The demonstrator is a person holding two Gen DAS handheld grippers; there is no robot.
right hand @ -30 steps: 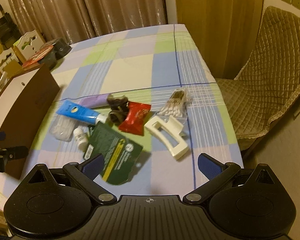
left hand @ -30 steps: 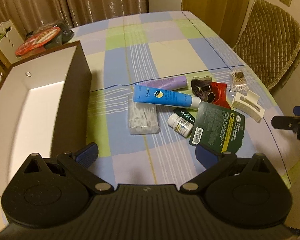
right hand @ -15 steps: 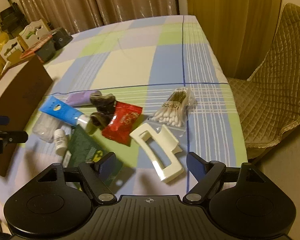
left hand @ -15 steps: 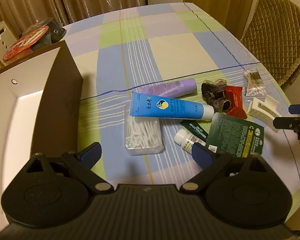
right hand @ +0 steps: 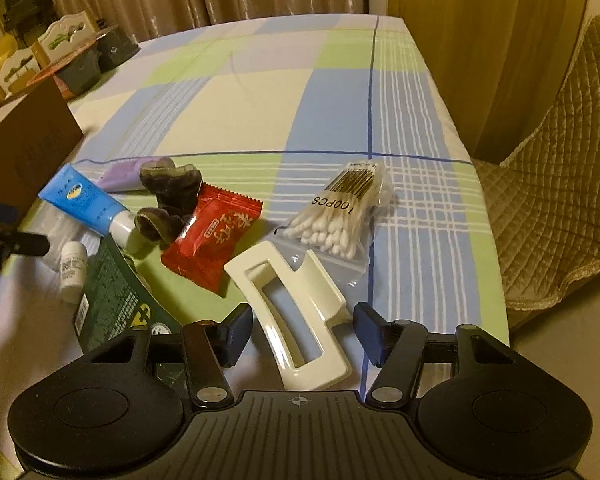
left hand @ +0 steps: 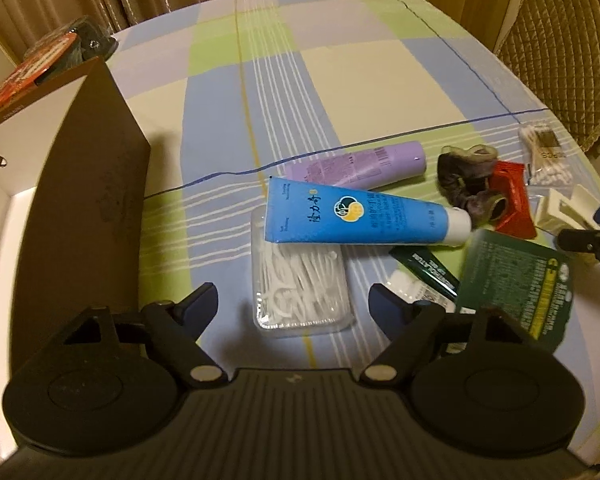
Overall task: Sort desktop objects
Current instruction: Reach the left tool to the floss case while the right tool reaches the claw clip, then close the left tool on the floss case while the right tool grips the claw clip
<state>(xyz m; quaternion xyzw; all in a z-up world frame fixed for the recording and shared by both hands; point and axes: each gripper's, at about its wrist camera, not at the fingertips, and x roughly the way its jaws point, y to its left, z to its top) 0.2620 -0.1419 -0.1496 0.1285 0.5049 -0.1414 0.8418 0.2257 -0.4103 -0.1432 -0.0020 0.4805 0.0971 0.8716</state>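
Note:
My left gripper (left hand: 294, 302) is open, its fingers either side of a clear box of floss picks (left hand: 298, 284). A blue tube (left hand: 360, 216) rests across the box's far end, with a purple tube (left hand: 360, 166) behind it. My right gripper (right hand: 302, 334) is open, straddling a cream hair claw clip (right hand: 296, 312). Beyond it lie a red sachet (right hand: 214, 236), a bag of cotton swabs (right hand: 342, 216), a brown scrunchie (right hand: 172, 200), a green card pack (right hand: 112, 300) and a small white bottle (right hand: 73, 266). A brown box (left hand: 60, 208) with a white inside stands at the left.
The checked tablecloth (left hand: 340, 64) covers the table, whose right edge runs close to the swabs. A quilted chair (right hand: 556, 184) stands off that edge. Boxes and a red-lidded item (left hand: 28, 68) sit at the far left corner, before the curtains.
Both grippers have come lower and closer to the pile. The left one now brackets the floss box and the right one brackets the claw clip. Nothing on the table has moved.

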